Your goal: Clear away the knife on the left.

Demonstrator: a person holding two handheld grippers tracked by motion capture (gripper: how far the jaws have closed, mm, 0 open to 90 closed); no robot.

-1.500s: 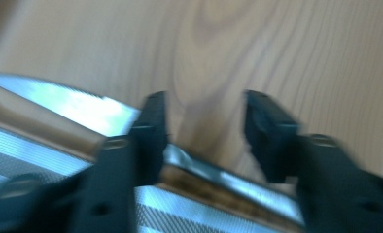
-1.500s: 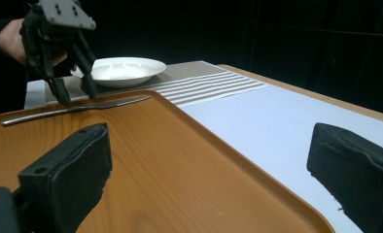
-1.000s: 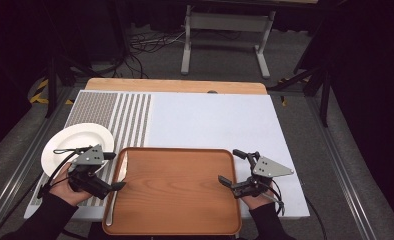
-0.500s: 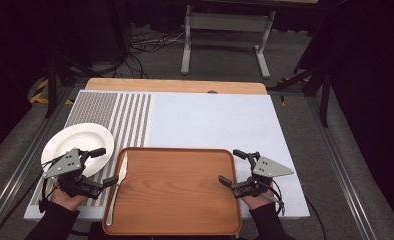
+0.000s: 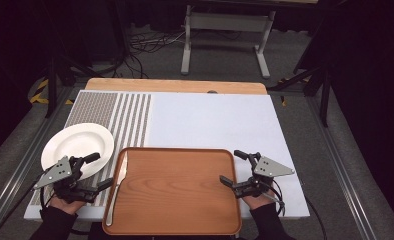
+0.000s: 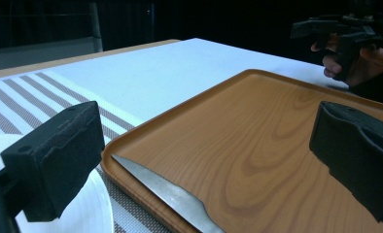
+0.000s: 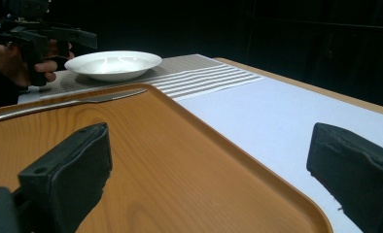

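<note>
One knife (image 5: 116,190) lies right of left tool (image 5: 96,171).

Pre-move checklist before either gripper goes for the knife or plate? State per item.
1. Left gripper open, holding nothing: ok.
2. Right gripper open, holding nothing: ok.
3. Knife in view and unobstructed: ok; it lies along the left edge of the tray.
4. Knife flat enough to pinch: cannot tell; it seems to rest partly on the tray's raised rim.
5. Plate bare and free of the left gripper: ok on bare; contact cannot tell, the gripper overlaps its near edge in the high view.
6. Right gripper off the tray: cannot tell; its fingers overlap the right rim.
</note>
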